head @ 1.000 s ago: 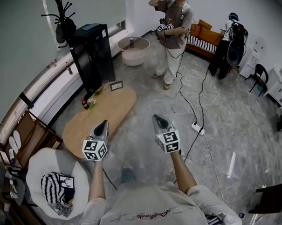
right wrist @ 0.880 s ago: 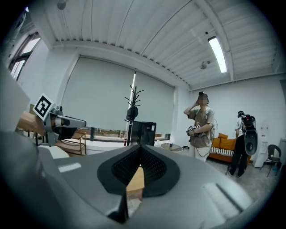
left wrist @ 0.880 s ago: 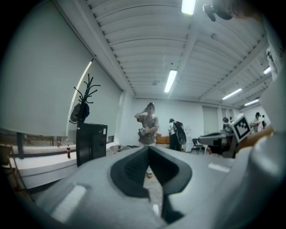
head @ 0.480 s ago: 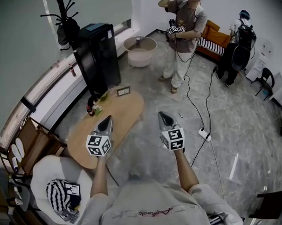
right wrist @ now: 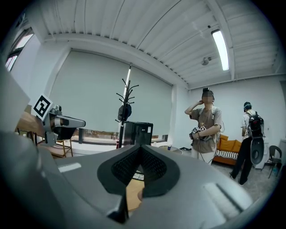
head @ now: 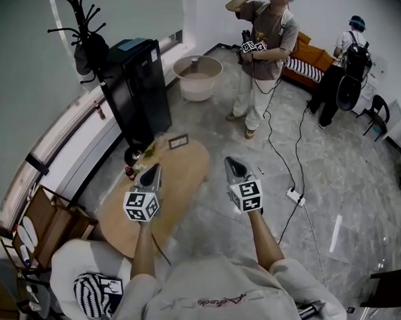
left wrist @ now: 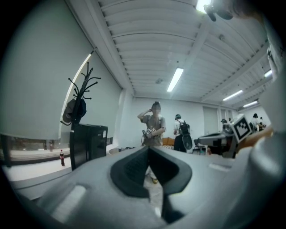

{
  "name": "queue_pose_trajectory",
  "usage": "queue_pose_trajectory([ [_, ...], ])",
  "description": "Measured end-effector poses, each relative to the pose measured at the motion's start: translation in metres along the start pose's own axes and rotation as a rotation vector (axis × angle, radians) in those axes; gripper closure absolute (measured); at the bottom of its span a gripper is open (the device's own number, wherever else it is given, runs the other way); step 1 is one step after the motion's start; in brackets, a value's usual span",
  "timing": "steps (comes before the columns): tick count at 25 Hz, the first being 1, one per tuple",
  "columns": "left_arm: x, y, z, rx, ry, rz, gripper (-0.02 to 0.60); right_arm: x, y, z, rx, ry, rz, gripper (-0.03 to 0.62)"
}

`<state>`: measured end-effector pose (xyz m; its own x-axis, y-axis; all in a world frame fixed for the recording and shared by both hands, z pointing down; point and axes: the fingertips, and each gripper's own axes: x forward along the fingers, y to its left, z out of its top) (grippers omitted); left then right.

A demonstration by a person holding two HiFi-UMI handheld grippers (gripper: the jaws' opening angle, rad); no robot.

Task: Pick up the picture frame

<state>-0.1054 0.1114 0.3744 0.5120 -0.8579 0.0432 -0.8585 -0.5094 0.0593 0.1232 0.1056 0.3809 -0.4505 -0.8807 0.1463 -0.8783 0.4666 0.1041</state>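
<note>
The small dark picture frame [head: 178,142] stands upright at the far end of the oval wooden table [head: 185,180]. My left gripper [head: 154,170] hovers level above the table's left half, jaws together with nothing in them, well short of the frame. My right gripper [head: 231,161] is held level over the floor just right of the table, also shut and empty. In the left gripper view the left gripper [left wrist: 148,150] has its pads meeting at the tip. The right gripper view has the right gripper [right wrist: 139,146] closed, with a strip of table [right wrist: 132,193] showing below it.
A small bottle [head: 129,171] and greenery sit at the table's left edge. A black cabinet [head: 136,86] and coat rack [head: 81,35] stand behind. A person [head: 262,60] stands beyond, near a round white tub [head: 198,75]. A cable and power strip [head: 295,196] lie on the floor to the right; a white armchair [head: 79,274] is near left.
Both grippers have moved forward together with the person. The table and picture frame now lie closer, and the left gripper is farther over the tabletop. Both jaws stay shut.
</note>
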Motion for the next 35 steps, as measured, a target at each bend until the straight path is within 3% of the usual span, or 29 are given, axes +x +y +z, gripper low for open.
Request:
queue_pose_trajectory([
  [10, 0.036, 0.053, -0.001, 0.0, 0.0, -0.027, 0.581, 0.06, 0.001, 0.002, -0.005, 0.007, -0.021, 0.591],
  [26, 0.068, 0.068, -0.027, -0.018, 0.044, -0.046, 0.581, 0.088, -0.003, -0.032, 0.015, 0.065, -0.014, 0.591],
  [35, 0.118, 0.095, -0.029, -0.014, 0.053, -0.03, 0.581, 0.145, -0.03, -0.035, 0.024, 0.059, 0.004, 0.591],
])
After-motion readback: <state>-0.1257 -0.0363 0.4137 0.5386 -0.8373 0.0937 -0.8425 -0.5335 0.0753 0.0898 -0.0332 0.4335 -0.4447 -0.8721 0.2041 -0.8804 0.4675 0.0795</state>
